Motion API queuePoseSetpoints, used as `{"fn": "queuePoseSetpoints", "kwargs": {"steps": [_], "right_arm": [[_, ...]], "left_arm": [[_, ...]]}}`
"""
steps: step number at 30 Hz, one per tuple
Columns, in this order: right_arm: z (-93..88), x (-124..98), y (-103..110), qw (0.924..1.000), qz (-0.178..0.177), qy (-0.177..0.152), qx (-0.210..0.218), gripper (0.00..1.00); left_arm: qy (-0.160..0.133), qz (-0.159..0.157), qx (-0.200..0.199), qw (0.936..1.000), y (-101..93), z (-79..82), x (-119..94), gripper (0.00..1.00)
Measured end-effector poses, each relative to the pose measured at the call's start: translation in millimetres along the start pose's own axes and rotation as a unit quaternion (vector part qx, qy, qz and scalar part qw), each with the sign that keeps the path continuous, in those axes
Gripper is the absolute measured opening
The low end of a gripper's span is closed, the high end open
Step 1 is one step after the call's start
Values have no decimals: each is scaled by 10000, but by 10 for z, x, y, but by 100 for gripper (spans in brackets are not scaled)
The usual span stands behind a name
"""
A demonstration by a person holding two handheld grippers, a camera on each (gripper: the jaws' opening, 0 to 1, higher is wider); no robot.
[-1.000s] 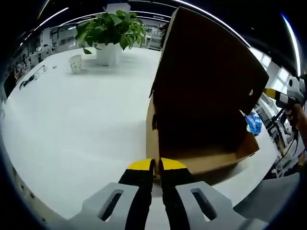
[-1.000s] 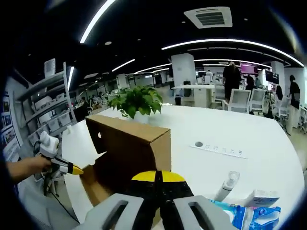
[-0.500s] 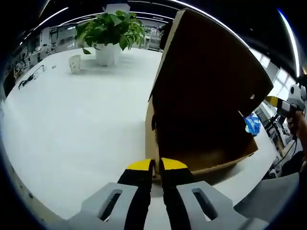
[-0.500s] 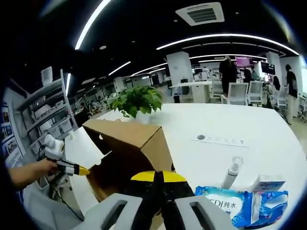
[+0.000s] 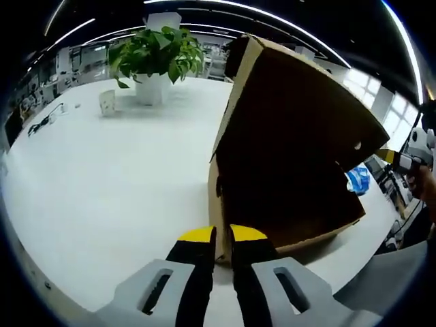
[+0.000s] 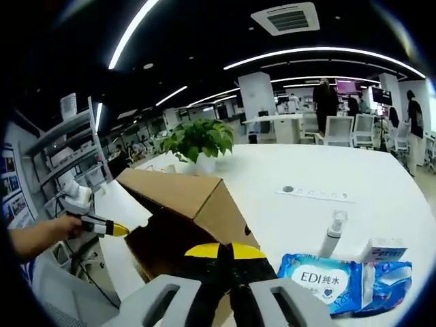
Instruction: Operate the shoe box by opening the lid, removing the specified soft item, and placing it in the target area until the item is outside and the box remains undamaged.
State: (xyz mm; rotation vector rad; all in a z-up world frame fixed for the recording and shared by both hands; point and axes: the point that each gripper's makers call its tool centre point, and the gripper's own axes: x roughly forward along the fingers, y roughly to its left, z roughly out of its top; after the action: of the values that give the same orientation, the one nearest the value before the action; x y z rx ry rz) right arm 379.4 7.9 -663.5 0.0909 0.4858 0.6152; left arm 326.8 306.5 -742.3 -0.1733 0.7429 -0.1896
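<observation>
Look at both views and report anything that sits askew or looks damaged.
The brown cardboard shoe box stands tipped on the white table, its lid swung open at a slant. The left gripper is shut on its corner edge. No tears or crushing are visible.

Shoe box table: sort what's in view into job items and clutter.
Job in hand:
- shoe box, lid raised
- left gripper, jaws on the box's corner edge
- right gripper

Lying about:
- potted plant
- wet wipes pack
- spray bottle
- small white box
- paper cup
</observation>
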Motion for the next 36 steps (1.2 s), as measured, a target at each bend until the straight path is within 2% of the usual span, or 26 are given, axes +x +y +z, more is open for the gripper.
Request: {"fn": "queuePoseSetpoints", "kwargs": {"steps": [4, 12, 15, 23, 27, 32, 36], "right_arm": [[-51, -16, 17, 10000, 35, 32, -18, 0], [-154, -48, 61, 9998, 70, 63, -176, 0], [-177, -55, 67, 9998, 76, 59, -197, 0], [-282, -84, 115, 9990, 73, 107, -429, 1], [-338, -103, 154, 9964, 106, 137, -831, 2], [-378, -112, 182, 9945, 145, 127, -1029, 3], [-377, -117, 208, 9932, 200, 89, -1145, 5]], "left_arm": [[-111, 4, 96, 9999, -9, 89, -48, 7], [-559, -20, 413, 9976, -62, 371, -164, 14], [-671, -48, 509, 9964, -100, 449, -190, 13], [-748, -117, 699, 9947, -165, 478, -182, 12], [-780, -109, 798, 9937, -190, 480, -186, 12], [-867, -206, 977, 9912, -235, 514, -196, 14], [-827, -203, 1092, 9904, -226, 488, -194, 15]]}}
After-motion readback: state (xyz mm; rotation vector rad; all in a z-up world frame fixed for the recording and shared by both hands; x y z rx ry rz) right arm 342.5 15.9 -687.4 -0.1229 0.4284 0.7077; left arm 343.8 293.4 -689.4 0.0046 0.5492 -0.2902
